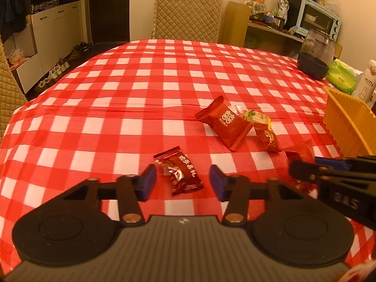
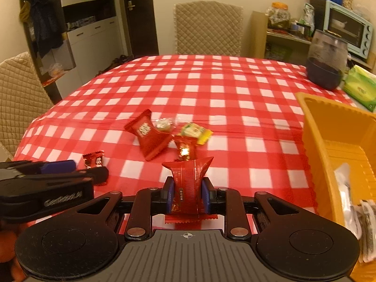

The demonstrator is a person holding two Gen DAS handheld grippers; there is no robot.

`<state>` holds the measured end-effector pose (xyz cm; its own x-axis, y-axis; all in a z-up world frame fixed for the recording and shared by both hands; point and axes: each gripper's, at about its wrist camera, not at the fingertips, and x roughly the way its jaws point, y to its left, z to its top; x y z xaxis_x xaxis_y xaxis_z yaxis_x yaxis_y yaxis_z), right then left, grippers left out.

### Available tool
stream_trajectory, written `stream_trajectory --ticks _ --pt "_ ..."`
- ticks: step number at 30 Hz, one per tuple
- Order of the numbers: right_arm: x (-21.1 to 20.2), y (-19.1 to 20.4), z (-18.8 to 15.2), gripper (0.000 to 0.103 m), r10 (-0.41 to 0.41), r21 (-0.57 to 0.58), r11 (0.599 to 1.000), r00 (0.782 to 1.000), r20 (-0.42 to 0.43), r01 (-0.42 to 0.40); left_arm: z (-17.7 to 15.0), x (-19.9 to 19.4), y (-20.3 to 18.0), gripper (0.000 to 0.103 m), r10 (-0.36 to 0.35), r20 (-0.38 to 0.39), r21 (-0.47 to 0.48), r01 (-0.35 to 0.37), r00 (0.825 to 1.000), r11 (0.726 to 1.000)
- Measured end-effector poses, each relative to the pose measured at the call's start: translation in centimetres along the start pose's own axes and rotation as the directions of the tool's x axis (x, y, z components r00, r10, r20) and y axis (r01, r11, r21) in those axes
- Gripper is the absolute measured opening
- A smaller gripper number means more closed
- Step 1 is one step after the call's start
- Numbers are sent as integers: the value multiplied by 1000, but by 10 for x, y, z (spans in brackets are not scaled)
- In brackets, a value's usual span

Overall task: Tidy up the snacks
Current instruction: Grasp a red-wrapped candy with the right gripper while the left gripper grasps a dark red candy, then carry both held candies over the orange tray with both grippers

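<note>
My left gripper (image 1: 182, 182) is open, its blue pads on either side of a dark red candy wrapper (image 1: 179, 171) lying on the checked tablecloth. My right gripper (image 2: 187, 196) is shut on a red snack packet (image 2: 188, 185) and holds it above the cloth. A small heap of snacks lies further out: a large red packet (image 1: 225, 123), a yellow-green packet (image 1: 257, 117), a clear-wrapped candy (image 1: 235, 108) and a small red packet (image 1: 268, 138). The orange basket (image 2: 315, 127) stands to the right and holds several white and dark packets (image 2: 357, 209).
The red-and-white checked table (image 1: 141, 89) fills both views. A dark jar (image 1: 315, 54), a green tissue pack (image 1: 342, 77) and a white bottle (image 1: 366, 82) stand at the back right. Quilted chairs (image 1: 185, 14) stand behind and to the left. A shelf with a toaster oven (image 1: 319, 20) stands by the wall.
</note>
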<state>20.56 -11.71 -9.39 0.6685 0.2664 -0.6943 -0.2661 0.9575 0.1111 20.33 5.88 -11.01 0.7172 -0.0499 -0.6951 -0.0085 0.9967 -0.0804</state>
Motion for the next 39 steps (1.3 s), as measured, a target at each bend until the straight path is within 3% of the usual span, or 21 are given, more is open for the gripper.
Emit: stream_trajectory --ticks 4,8,21,31,39 --pt "-3 -6 -4 25 -8 11 1000 1000 -8 8 -1 8 -6 38 26 2 18 -26 1000 1000" --pt "-4 -9 -5 25 -11 18 1000 1000 -13 11 -1 11 -6 23 51 2 23 -51 999 998" --pt "-21 -7 -12 25 -13 37 999 1000 -24 14 -7 -27 -8 22 10 -8 -8 -10 1000 1000" --pt "-78 -12 -20 25 -34 83 996 999 -3 34 -13 -81 -37 22 -50 2 -20 50 999 999" --pt "-126 -34 -24 25 -95 119 989 995 20 92 -12 -116 -71 22 -93 19 20 93 995 995"
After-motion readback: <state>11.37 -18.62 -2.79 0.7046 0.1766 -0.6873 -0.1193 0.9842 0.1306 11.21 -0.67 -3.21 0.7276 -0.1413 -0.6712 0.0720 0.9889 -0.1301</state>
